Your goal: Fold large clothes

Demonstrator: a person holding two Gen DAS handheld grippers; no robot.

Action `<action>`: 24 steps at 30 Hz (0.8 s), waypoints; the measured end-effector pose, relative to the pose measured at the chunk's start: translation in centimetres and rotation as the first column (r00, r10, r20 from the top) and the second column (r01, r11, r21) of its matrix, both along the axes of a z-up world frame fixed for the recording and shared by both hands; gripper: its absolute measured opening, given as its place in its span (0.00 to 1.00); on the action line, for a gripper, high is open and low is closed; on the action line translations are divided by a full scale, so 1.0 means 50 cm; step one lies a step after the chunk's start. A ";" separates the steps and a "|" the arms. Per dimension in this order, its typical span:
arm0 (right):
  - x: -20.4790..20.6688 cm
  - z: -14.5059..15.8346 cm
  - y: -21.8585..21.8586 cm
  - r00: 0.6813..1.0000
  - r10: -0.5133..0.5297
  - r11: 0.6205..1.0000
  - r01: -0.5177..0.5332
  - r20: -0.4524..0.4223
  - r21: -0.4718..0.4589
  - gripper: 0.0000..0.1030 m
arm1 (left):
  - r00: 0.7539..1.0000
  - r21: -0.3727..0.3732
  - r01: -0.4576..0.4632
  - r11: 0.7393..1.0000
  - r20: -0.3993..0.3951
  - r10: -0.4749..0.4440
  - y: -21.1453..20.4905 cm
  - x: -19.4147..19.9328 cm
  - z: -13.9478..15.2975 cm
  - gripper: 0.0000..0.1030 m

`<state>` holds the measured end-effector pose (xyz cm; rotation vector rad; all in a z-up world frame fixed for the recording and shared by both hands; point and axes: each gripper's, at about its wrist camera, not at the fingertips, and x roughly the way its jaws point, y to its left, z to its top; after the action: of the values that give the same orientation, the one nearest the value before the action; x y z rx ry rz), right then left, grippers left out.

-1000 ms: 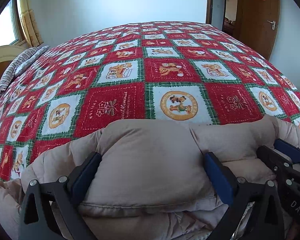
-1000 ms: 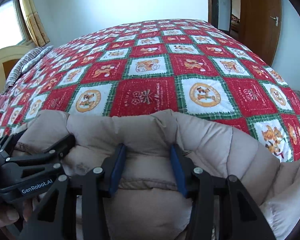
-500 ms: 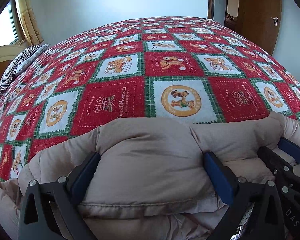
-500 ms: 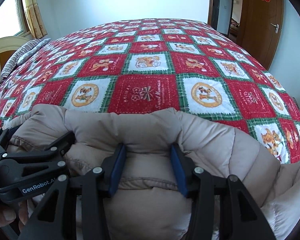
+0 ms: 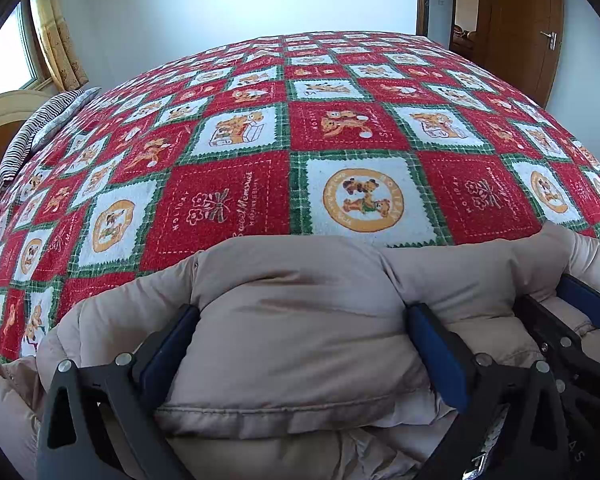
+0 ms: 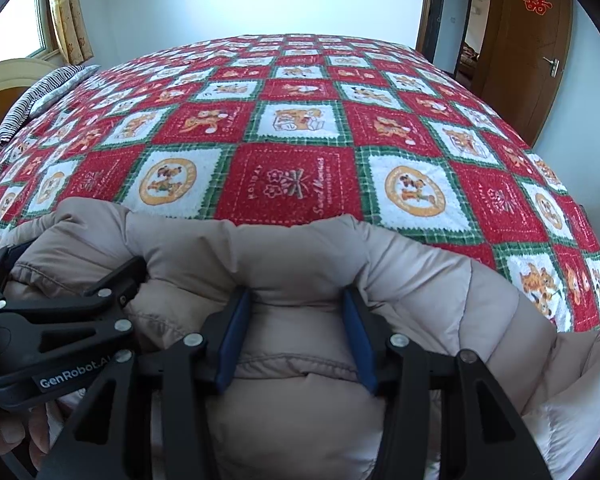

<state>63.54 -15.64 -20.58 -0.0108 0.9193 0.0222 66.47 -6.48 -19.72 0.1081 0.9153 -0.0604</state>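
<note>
A beige puffy down jacket [image 5: 300,308] lies bunched at the near edge of the bed; it also fills the bottom of the right wrist view [image 6: 300,264]. My left gripper [image 5: 300,320] holds a thick fold of the jacket between its blue pads, jaws wide apart around the padding. My right gripper [image 6: 296,312] is shut on another fold of the same jacket, just to the right of the left one. Each gripper shows in the other's view, the right in the left wrist view [image 5: 572,320] and the left in the right wrist view [image 6: 72,304].
The bed has a red, green and white checked blanket [image 5: 236,196] with bear pictures. A striped pillow [image 5: 36,128] lies at the far left by a headboard. A brown door [image 6: 528,52] and a white wall stand beyond the bed.
Both grippers have moved slightly forward over the bed with the jacket still held. The grips have not changed.
</note>
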 end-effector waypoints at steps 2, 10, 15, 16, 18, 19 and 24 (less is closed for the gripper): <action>0.001 0.000 0.001 1.000 0.000 1.000 0.000 -0.001 -0.002 0.50 | 1.000 0.005 -0.001 1.000 -0.001 0.001 -0.001 0.000 -0.002 1.00; 0.001 -0.001 0.002 1.000 0.002 1.000 -0.002 -0.003 -0.003 0.50 | 1.000 0.006 -0.003 1.000 -0.003 0.003 -0.001 0.001 -0.004 1.00; 0.005 0.002 0.002 1.000 0.012 1.000 -0.012 -0.014 -0.009 0.51 | 1.000 0.009 0.000 1.000 -0.023 0.000 -0.002 0.006 0.004 1.00; 0.005 0.008 0.001 0.999 0.030 0.999 -0.030 -0.029 -0.015 0.53 | 0.999 -0.003 0.009 1.000 -0.043 -0.009 0.005 0.006 0.018 0.99; -0.009 0.038 -0.008 0.997 0.065 0.997 -0.068 -0.052 -0.048 0.62 | 1.000 -0.045 -0.001 0.999 -0.023 0.000 0.032 -0.014 0.071 0.99; -0.030 0.063 -0.020 0.998 0.056 0.997 -0.057 -0.023 -0.046 0.72 | 1.000 -0.076 0.001 0.997 0.017 0.000 0.048 -0.033 0.101 0.99; -0.180 0.129 -0.112 0.998 0.001 0.999 -0.004 0.060 0.042 0.94 | 0.995 -0.097 0.024 0.995 0.097 -0.015 0.159 -0.203 0.186 0.99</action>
<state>54.56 -21.25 -14.11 0.0268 0.8589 0.0435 56.30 1.47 -10.40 0.0280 0.8134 -0.1172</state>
